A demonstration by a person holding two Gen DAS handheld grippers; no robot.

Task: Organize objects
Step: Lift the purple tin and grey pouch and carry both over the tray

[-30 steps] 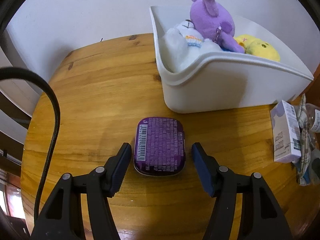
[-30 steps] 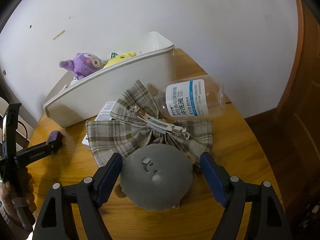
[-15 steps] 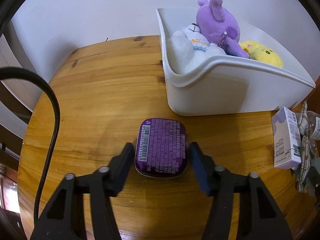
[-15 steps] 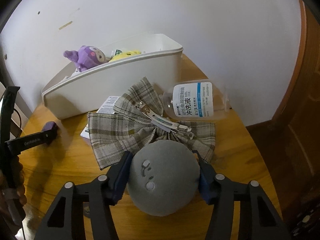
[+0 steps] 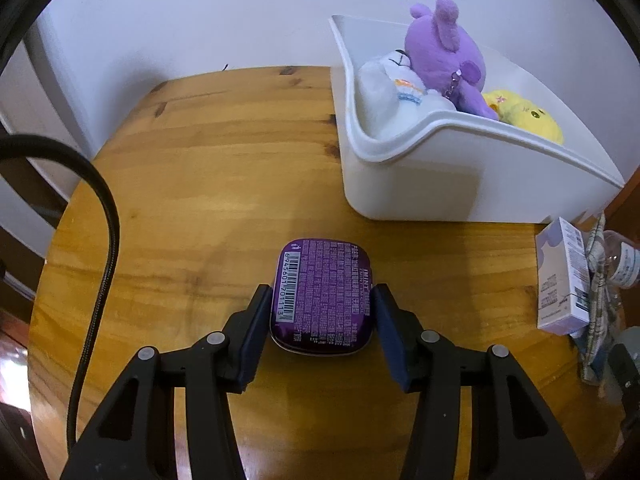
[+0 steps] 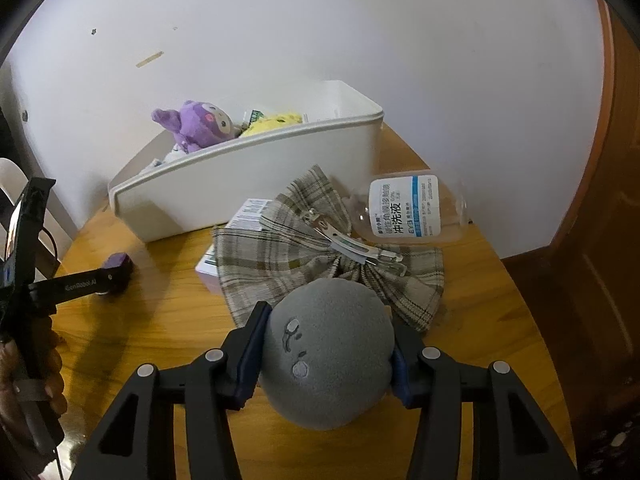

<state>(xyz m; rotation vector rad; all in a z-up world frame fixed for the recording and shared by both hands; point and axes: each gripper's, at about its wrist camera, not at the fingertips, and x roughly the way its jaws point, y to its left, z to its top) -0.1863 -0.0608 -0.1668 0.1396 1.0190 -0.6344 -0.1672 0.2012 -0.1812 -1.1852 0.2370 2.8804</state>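
A purple mint tin (image 5: 322,288) lies label up on the round wooden table (image 5: 200,184). My left gripper (image 5: 322,316) is shut on it, one pad against each long side. The same gripper (image 6: 116,270) shows at the left of the right wrist view, held by a hand (image 6: 24,380). My right gripper (image 6: 326,360) is shut on a round grey plush (image 6: 328,344) with a stitched face, squeezing its sides. A white bin (image 5: 460,172) stands at the back and holds a purple plush (image 5: 444,52), a white plush (image 5: 396,80) and a yellow plush (image 5: 524,114).
Just beyond the grey plush lie a plaid bow hair clip (image 6: 320,256), a clear labelled bottle (image 6: 404,212) on its side and a small white box (image 6: 248,216). The bin (image 6: 256,188) stands behind them against the wall. A black cable (image 5: 104,240) hangs at the table's left edge.
Both grippers have closed. The left pads went from wide apart to pressing on the tin. The right pads closed on the grey plush, which now sits nearer the camera.
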